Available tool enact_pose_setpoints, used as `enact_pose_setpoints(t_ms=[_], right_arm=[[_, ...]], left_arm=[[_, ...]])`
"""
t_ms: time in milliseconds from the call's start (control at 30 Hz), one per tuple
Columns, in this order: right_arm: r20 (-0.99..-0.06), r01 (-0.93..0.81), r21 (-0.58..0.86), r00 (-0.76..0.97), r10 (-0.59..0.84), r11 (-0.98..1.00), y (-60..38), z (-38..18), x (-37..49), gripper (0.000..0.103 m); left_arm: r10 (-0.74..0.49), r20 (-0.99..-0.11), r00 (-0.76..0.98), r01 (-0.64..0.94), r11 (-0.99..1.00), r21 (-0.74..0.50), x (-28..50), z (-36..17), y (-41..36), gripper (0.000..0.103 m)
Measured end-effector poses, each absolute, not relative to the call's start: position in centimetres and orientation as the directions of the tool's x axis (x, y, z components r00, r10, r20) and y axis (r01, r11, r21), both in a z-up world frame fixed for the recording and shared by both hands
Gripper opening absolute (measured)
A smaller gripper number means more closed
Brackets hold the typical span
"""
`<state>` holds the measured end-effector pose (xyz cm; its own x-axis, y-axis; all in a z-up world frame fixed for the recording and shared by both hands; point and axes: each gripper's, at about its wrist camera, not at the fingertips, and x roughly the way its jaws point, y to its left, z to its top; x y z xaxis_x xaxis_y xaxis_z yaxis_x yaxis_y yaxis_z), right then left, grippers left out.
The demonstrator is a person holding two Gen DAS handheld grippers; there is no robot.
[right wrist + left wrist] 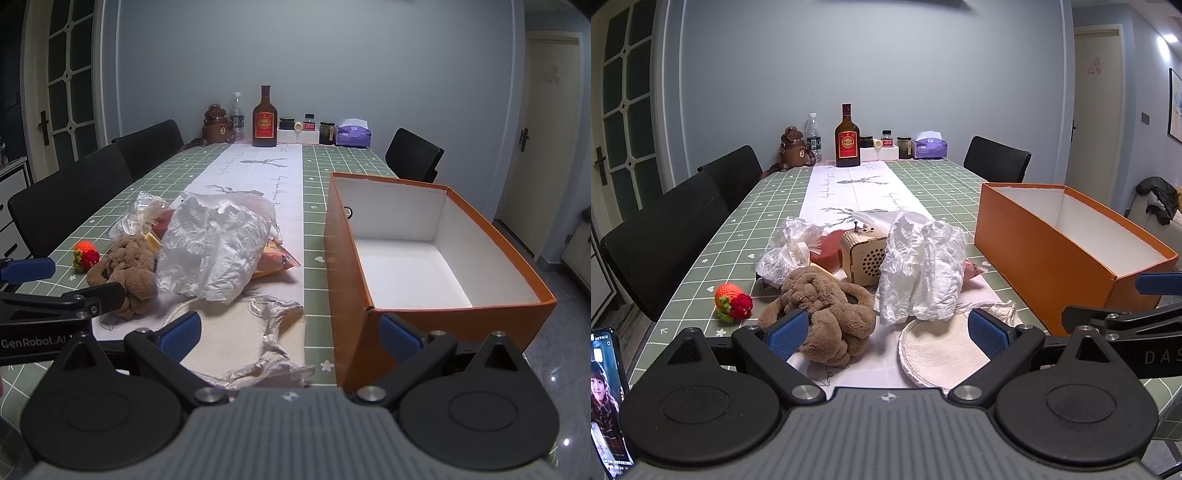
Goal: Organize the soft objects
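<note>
Green checked cloth [701, 258] and a white runner cover the dining table, and from the left wrist the left gripper [886, 332] hangs spread and empty, one pad nudging the brown plush knot [827, 310] with the crumpled white plastic bag [919, 269] and round cream pad [942, 354] heaped close, likely gathered for boxing. Over on the right wrist, the right gripper [291, 332] gapes empty too beside the bare orange box [424, 266], "GenRobot.AI" readable on the other tool.
</note>
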<state>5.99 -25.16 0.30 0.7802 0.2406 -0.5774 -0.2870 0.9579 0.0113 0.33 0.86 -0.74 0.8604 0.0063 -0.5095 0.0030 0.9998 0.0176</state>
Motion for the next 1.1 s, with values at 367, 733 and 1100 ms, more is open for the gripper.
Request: enact_pose_setpoints(t_ms=[367, 733, 1100], right_arm=[[-0.579, -0.289, 0.009, 0.779, 0.241, 0.957, -25.08, 0.28, 5.93, 0.100], [-0.580, -0.291, 0.006, 0.778, 0.241, 0.957, -25.03, 0.23, 6.08, 0.100], [-0.586, -0.289, 0.006, 0.775, 0.238, 0.957, -24.97, 0.01, 6.44, 0.100]], left_arm=[[0.008, -0.514, 0.857, 0.001, 1.000, 0.018, 0.40, -0.51, 0.75, 0.103], [0.010, -0.516, 0.856, -0.001, 1.000, 0.017, 0.38, -0.58, 0.78, 0.103], [0.009, -0.517, 0.856, -0.001, 1.000, 0.016, 0.40, -0.56, 0.80, 0.103]])
